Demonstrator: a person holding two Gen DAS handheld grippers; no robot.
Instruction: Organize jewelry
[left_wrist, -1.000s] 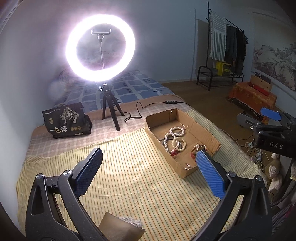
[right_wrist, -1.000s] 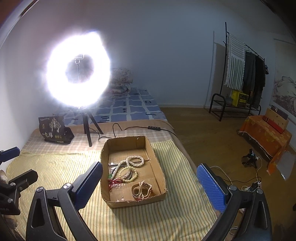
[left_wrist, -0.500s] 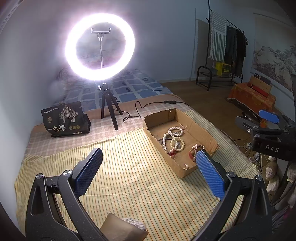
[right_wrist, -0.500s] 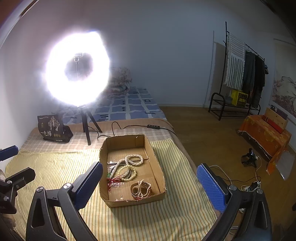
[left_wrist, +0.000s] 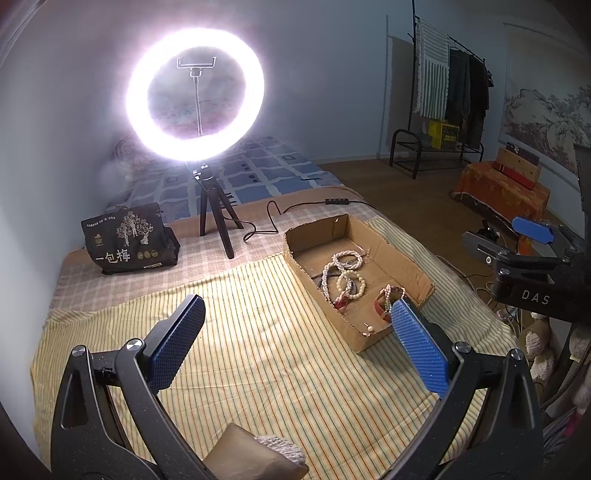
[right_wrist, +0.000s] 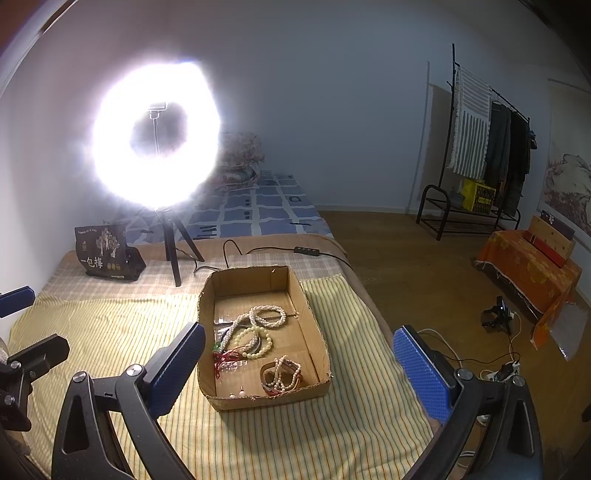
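A shallow cardboard box lies on the striped bedspread. In it lie a long pearl necklace, a cream bead bracelet, a red tassel, a brown bangle with beads and small pearl earrings. My left gripper is open and empty, above the bedspread left of the box. My right gripper is open and empty, above the box's near end; it also shows at the right edge of the left wrist view.
A lit ring light on a tripod stands behind the box, its cable trailing right. A black printed bag sits at the back left. The bed edge drops to wood floor on the right. A clothes rack stands far right.
Both grippers have drifted slightly; the box sits a little nearer and more central in the right wrist view. Both stay open and empty.
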